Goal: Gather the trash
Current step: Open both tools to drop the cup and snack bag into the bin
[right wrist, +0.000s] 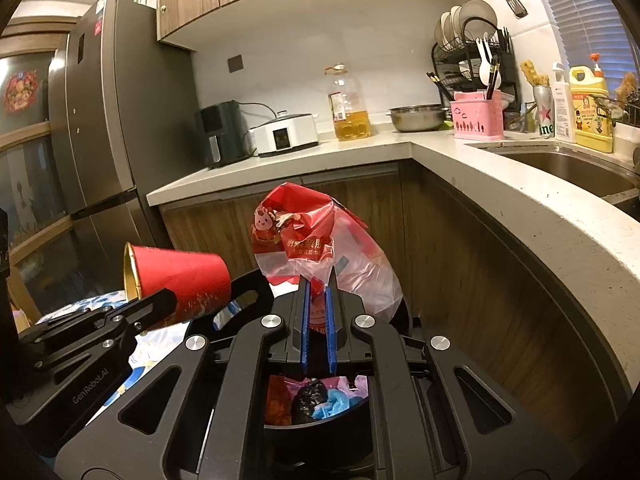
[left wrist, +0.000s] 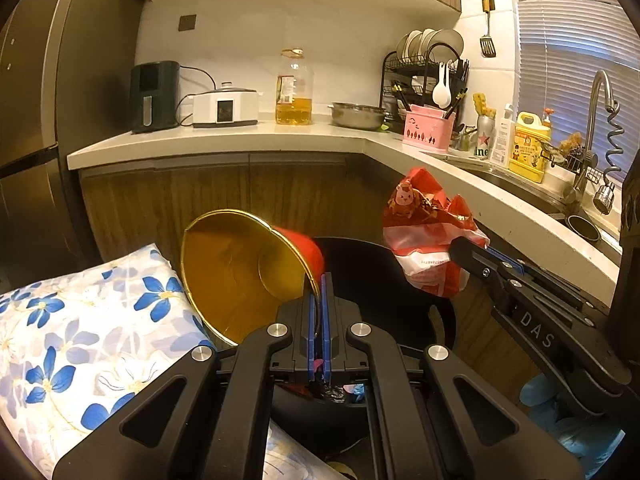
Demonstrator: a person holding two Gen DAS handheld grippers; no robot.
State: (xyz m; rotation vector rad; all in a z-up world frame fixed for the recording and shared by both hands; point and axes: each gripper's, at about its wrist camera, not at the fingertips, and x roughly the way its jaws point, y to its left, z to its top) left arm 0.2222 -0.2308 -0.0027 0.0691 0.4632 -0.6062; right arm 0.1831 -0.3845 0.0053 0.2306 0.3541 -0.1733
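- Here, the left tool (left wrist: 319, 304) was clamped on the rim of a red paper cup (left wrist: 244, 268), its blue pads pressed together on the thin wall; the cup lay tilted on its side just ahead of the tool, gold-lined mouth turned toward the left wrist camera.
- The right tool (right wrist: 318, 312) was clamped on a fold of a red and clear plastic bag (right wrist: 320, 252); the bag stood bunched above and ahead of the pads, with its loose bulk spilling to the tool's right.
- A black bin (right wrist: 320, 426) sat directly beneath both tools; crumpled wrappers and a dark knotted bag showed inside it, so both held items appeared poised over the bin mouth.
- Handling, cup: judged light and thin-walled, easily crushed out of round. The rim, where the rolled edge stiffens it, seemed the soundest hold, and that is where the pads sat.
- Handling, bag: judged very light, limp and slick. A gathered fold gives the pads more to bite than a single film layer; a single layer might slide free.
- To the left tool's left lay a blue-flowered cushion (left wrist: 80, 340), near the cup but apart from it, as far as could be told.
- The counter (right wrist: 500, 188) curved past on the right tool's right, well clear of the bag.
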